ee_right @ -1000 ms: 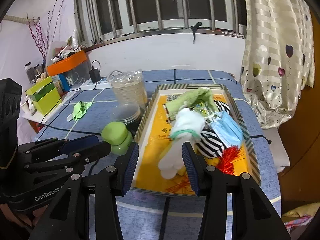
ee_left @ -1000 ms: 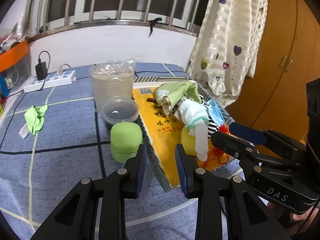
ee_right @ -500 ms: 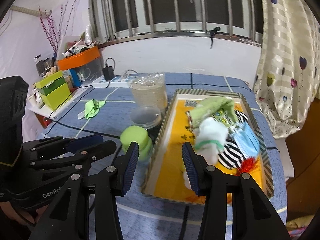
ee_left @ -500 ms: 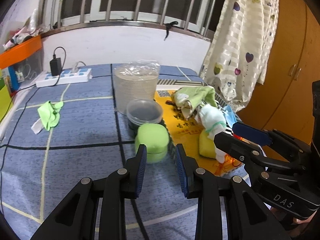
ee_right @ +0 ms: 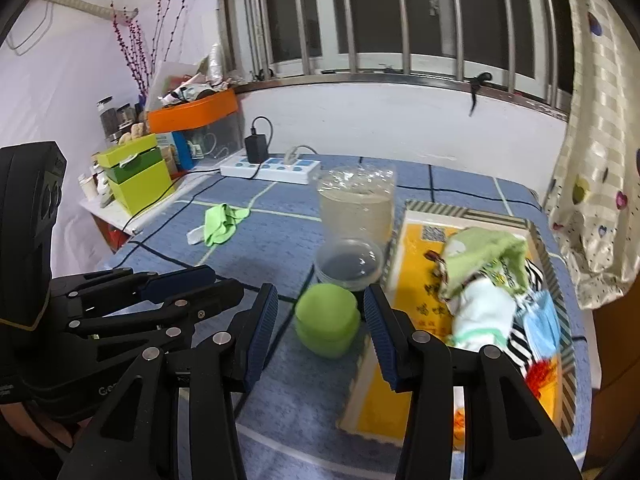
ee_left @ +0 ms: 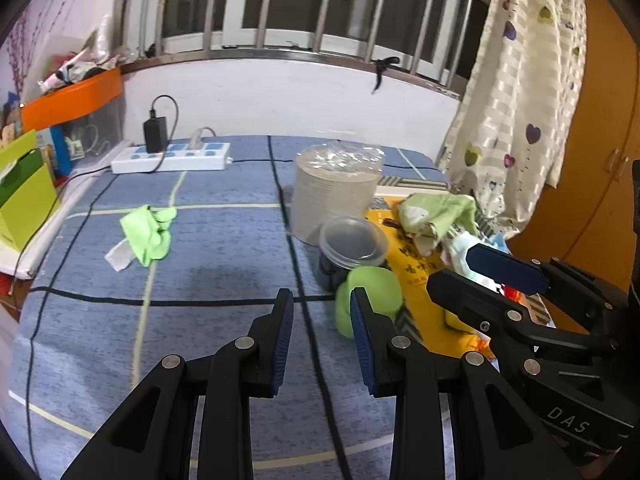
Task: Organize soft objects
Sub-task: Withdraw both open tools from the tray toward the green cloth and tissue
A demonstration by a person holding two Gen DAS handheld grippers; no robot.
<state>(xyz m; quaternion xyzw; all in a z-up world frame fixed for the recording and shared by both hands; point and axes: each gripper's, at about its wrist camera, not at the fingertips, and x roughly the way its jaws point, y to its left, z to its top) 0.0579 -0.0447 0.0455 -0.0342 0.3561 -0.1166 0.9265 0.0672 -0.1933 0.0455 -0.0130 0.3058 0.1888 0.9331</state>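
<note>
A light green cloth [ee_left: 148, 232] lies crumpled on the blue tablecloth at the left, also seen as the green cloth [ee_right: 222, 222] in the right wrist view. The striped-rim tray [ee_right: 552, 248] with a yellow floor holds a green cloth bundle [ee_right: 480, 256], a white sock [ee_right: 484, 312], a blue face mask [ee_right: 542, 320] and a striped piece [ee_right: 520, 344]. My left gripper [ee_left: 320, 304] hovers open over bare tablecloth, with nothing between its pads. My right gripper [ee_right: 320, 300] is open too, just short of a green round container [ee_right: 326, 320] and left of the tray.
A clear lidded tub [ee_right: 348, 264] and a wrapped stack of clear containers [ee_right: 356, 208] stand beside the tray's left rim. A power strip [ee_right: 272, 168] with a charger lies at the back. A green box [ee_right: 136, 176] and an orange bin [ee_right: 192, 110] sit far left.
Both grippers have swung left, away from the tray toward the middle of the table. The tray now sits at the right of both views. Neither jaw opening has changed.
</note>
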